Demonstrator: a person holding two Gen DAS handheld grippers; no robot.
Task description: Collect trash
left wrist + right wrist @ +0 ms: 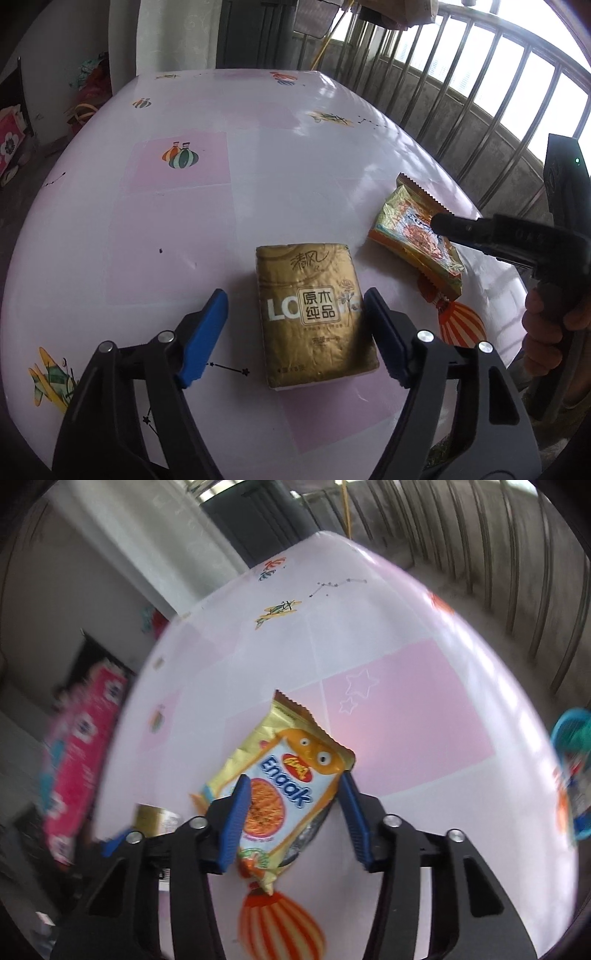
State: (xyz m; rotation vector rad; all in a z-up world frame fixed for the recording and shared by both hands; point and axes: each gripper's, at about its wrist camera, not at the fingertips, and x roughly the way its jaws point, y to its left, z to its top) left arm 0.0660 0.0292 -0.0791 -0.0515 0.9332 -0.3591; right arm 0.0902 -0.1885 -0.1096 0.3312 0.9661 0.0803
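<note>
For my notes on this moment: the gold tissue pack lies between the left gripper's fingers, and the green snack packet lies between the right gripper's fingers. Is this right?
Not quite: the snack packet is gold, orange and pale blue, not green, as the right wrist view shows. The rest holds: the tissue pack lies between the left gripper's fingers, and the packet lies between the right gripper's fingers.

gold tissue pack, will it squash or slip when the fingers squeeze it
The gold tissue pack looks soft and puffy, so it will probably squash inward. Its wrap is glossy, so it may slip. It lies flat on the table, unlikely to roll.
</note>
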